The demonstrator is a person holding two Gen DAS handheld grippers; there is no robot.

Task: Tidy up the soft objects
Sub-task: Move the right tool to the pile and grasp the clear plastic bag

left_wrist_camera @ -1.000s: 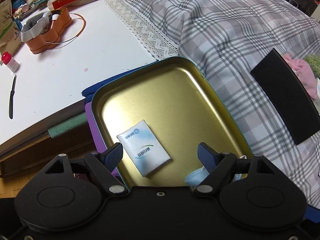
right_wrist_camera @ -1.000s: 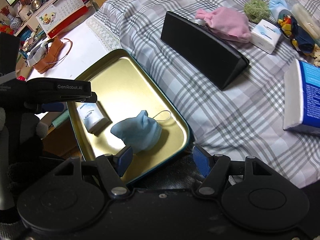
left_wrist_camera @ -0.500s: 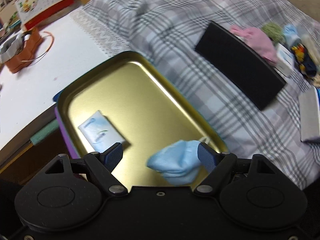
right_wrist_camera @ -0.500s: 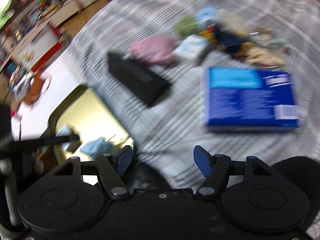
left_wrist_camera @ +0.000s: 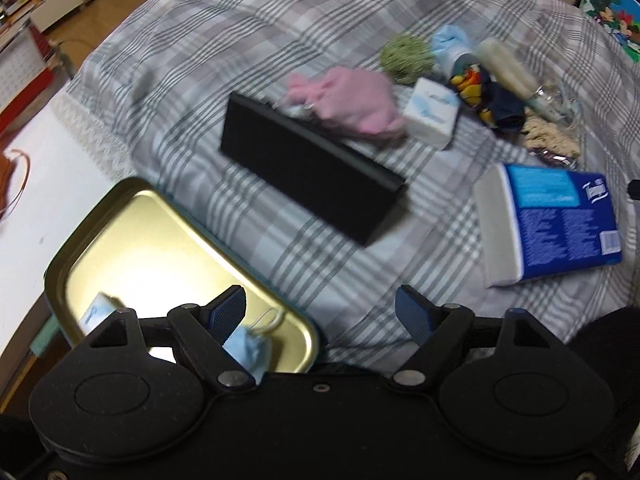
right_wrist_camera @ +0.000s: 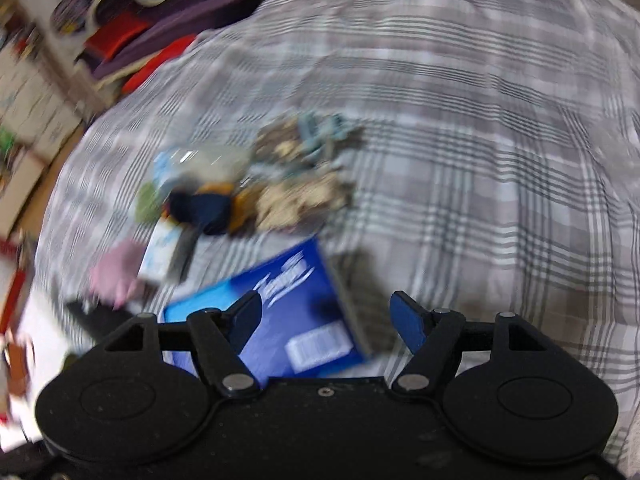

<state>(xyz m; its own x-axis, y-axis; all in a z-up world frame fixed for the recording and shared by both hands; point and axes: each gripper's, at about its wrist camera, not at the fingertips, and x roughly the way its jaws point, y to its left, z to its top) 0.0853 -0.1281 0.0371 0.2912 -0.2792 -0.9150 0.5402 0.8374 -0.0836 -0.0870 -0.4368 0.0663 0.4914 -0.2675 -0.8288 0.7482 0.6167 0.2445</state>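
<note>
We see left gripper (left_wrist_camera: pixel 322 312) released, nothing between jaws. Right gripper (right_wrist_camera: pixel 325 322) likewise empty, jaws apart. Blue mask (left_wrist_camera: pixel 250 350) and tissue pack (left_wrist_camera: pixel 93 312) in gold tray (left_wrist_camera: pixel 120 216); pink cloth (left_wrist_camera: pixel 352 102) on plaid bedspread (left_wrist_camera: pixel 260 52), behind black case (left_wrist_camera: pixel 308 168).

both wrist views look down over bed (left_wrist_camera: pixel 280 60).

We see a crumpled blue mask (left_wrist_camera: pixel 250 350) and a small tissue pack (left_wrist_camera: pixel 94 312) in the gold tray (left_wrist_camera: pixel 132 236), by our left tool (left_wrist_camera: pixel 322 314). Ahead on the bed lie a pink cloth (left_wrist_camera: pixel 352 104), green puff (left_wrist_camera: pixel 406 58) and dark sock (left_wrist_camera: pixel 486 100).
</note>
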